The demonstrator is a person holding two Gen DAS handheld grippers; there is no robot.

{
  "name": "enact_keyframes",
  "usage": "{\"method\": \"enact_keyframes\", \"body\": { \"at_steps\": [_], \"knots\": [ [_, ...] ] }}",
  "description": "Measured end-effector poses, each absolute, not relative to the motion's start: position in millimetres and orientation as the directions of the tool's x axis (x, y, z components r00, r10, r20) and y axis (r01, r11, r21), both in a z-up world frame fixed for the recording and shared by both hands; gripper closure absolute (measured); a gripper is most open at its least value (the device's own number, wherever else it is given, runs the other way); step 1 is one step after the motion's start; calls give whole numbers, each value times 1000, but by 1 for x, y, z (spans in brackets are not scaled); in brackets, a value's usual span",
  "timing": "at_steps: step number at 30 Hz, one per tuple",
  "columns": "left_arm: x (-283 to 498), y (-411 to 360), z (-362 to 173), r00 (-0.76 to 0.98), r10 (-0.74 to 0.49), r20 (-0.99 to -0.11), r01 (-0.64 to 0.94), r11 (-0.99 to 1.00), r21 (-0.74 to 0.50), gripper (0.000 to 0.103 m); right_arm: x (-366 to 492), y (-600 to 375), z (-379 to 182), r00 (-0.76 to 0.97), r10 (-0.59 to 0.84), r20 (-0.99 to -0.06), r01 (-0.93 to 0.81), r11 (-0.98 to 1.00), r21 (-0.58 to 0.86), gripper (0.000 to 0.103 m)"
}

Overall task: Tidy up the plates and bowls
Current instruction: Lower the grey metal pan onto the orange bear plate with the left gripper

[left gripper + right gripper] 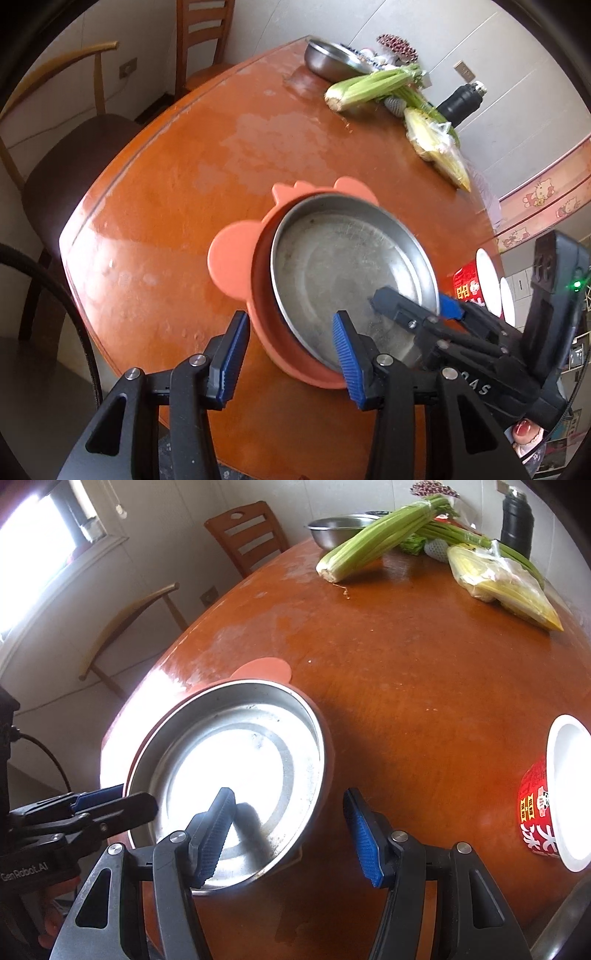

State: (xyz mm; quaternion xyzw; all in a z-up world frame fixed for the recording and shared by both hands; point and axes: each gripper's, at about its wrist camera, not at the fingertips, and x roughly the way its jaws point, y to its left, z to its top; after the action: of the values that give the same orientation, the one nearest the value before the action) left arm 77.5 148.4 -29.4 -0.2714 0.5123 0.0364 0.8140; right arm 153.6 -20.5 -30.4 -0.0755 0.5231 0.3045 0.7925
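The steel plate point(351, 273) sits nested, slightly tilted, in the pink silicone plate point(236, 262) near the counter point(166, 192) edge. The left hand-held gripper point(291, 354) has its jaws apart, straddling the near rims of both plates. The right hand-held gripper point(290, 830) is also apart, its 2 pads bracketing the steel rim's near right side. Both sit about equally close; the plates lie directly ahead. A second steel bowl point(340, 530) waits at the far edge, and a white-lidded cup point(554, 794) stands to the right.

Scuffed steel plate point(343, 258) in matt pink plastic dish point(232, 258), on glossy wood table point(166, 184)
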Motion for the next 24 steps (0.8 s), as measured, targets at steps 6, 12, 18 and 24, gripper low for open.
{"method": "enact_keyframes", "body": {
  "at_steps": [6,12,18,24],
  "knots": [
    [73,154,-29,483,-208,-850,-345,847,-404,56,151,-18,-31,268,407,-873,-580,792,191,40],
    [85,153,-40,461,-224,-859,-347,845,-406,56,147,-16,-31,271,411,-870,-593,784,186,40],
    [94,152,-42,463,-239,-854,-326,849,-415,59,144,-14,-30,293,405,-866,-606,780,160,40],
    [99,154,-42,467,-248,-849,-323,845,-425,59,149,-15,-31,283,415,-865,-597,782,180,40]
  ]
}}
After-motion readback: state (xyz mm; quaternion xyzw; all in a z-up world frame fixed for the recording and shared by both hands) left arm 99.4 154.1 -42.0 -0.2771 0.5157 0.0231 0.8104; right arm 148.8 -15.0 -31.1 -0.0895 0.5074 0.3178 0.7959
